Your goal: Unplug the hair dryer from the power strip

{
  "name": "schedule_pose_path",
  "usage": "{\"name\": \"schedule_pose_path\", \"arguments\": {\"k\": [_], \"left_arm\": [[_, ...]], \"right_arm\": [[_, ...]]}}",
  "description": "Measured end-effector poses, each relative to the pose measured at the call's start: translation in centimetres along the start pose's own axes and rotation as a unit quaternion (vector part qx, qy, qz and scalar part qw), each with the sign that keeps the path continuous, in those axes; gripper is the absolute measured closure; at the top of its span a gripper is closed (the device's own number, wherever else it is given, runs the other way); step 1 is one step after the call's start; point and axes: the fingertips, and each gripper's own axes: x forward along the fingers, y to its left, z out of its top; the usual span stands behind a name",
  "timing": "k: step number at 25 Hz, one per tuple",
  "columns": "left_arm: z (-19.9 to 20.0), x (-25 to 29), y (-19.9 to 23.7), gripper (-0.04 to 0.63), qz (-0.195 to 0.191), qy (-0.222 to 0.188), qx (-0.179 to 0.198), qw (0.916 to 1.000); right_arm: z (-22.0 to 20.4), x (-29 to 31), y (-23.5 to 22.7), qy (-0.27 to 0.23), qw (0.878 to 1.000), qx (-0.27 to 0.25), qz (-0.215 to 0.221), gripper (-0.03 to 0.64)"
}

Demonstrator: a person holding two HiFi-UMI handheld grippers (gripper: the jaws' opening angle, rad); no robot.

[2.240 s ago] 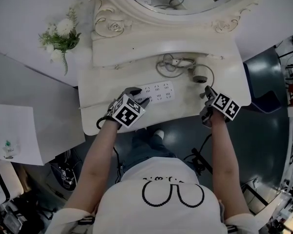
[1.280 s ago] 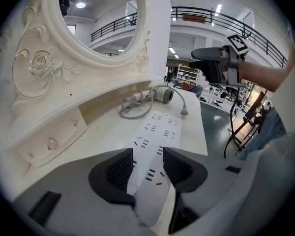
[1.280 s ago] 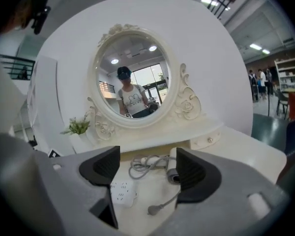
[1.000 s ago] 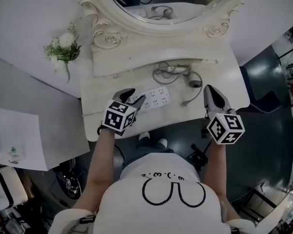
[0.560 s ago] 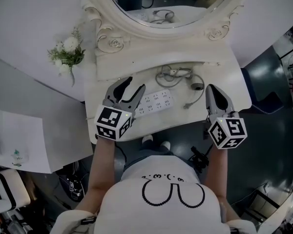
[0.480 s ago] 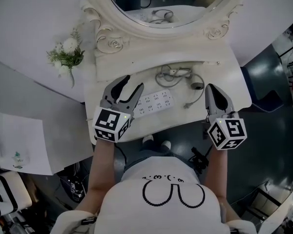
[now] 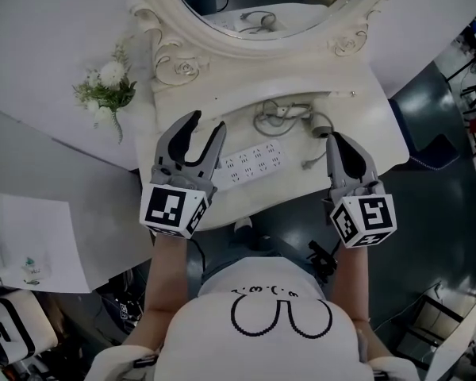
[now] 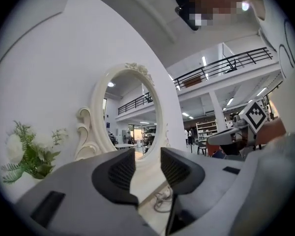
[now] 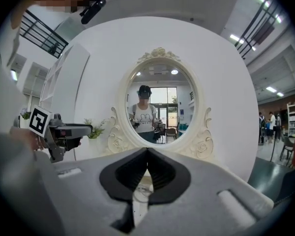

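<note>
Since a second ago, your left gripper has lifted off the power strip and now hovers at centre left of the head view. Its fingers are apart but closing, with nothing between them. Your right gripper hovers at centre right, over the right edge of the dressing table, with its fingers pressed together and empty. The white power strip lies flat on the table between the two grippers. A coiled grey cord sits just above it in the frame, and the cord's loose end rests on the table just right of the strip, clear of it. White flowers sit at upper left.

From the left gripper view, your two dark pads stand apart at lower centre, framing an oval mirror. Part of the cord shows low between them on the table.

From the right gripper view, your pads meet at lower centre, below the mirror. The left gripper shows at centre left.
</note>
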Motion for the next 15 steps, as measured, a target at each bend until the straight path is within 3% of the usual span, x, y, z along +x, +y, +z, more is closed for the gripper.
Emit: {"name": "schedule_pose_path", "arguments": {"k": [2, 5, 13, 15], "left_arm": [[0.4, -0.9, 1.0, 0.598, 0.041, -0.002, -0.011, 0.9991], [1.4, -1.6, 1.1, 0.598, 0.064, -0.006, -0.001, 0.9980], [4.5, -2.9, -2.3, 0.598, 0.057, -0.024, 0.093, 0.9937], [5.3, -3.1, -3.0, 0.598, 0.055, -0.032, 0.090, 0.9939]], "right_arm": [[0.5, -0.5, 0.4, -0.007, 1.000, -0.009, 0.003, 0.615], [1.4, -1.2, 0.7, -0.017, 1.000, -0.023, 0.000, 0.617], [3.9, -4.8, 0.8, -0.047, 0.995, -0.080, -0.044, 0.617], [4.3, -5.6, 0.9, -0.052, 0.994, -0.085, -0.048, 0.617]]}}
